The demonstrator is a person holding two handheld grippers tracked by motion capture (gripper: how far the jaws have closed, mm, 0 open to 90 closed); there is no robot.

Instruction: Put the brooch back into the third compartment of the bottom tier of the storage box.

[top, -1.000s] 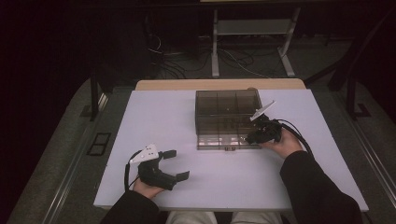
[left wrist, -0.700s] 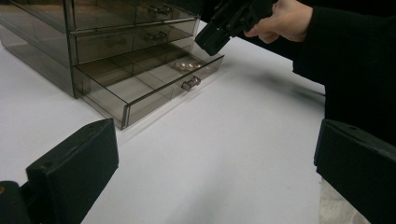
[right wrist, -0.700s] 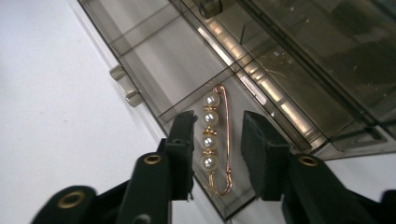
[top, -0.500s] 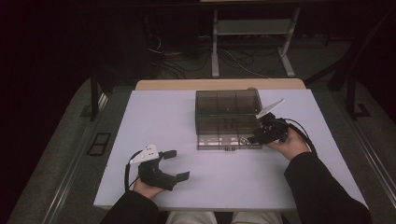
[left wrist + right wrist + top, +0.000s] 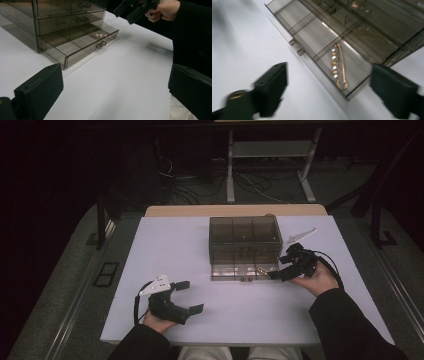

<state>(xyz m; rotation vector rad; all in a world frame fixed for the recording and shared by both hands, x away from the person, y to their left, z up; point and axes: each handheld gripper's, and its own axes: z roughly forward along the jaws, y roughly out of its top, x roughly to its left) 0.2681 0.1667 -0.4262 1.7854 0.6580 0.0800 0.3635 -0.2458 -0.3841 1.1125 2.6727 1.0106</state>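
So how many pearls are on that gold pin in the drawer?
4, in a row along the gold pin lying in the end compartment of the open bottom drawer. None looks hidden in the right gripper view.

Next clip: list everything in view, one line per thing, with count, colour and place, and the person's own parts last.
drawer organiser: one, smoky clear plastic, far centre of the table.
bottom drawer: one, same plastic, pulled open toward the person.
pearl pin: one, gold with white pearls, lying in the open drawer's end compartment.
table: one, white top.
metal stand: one, grey, on the floor behind the table.
left hand-held gripper: one, black, near left of the table, jaws open and empty.
right hand-held gripper: one, black, beside the drawer, jaws just opened, nothing between them.
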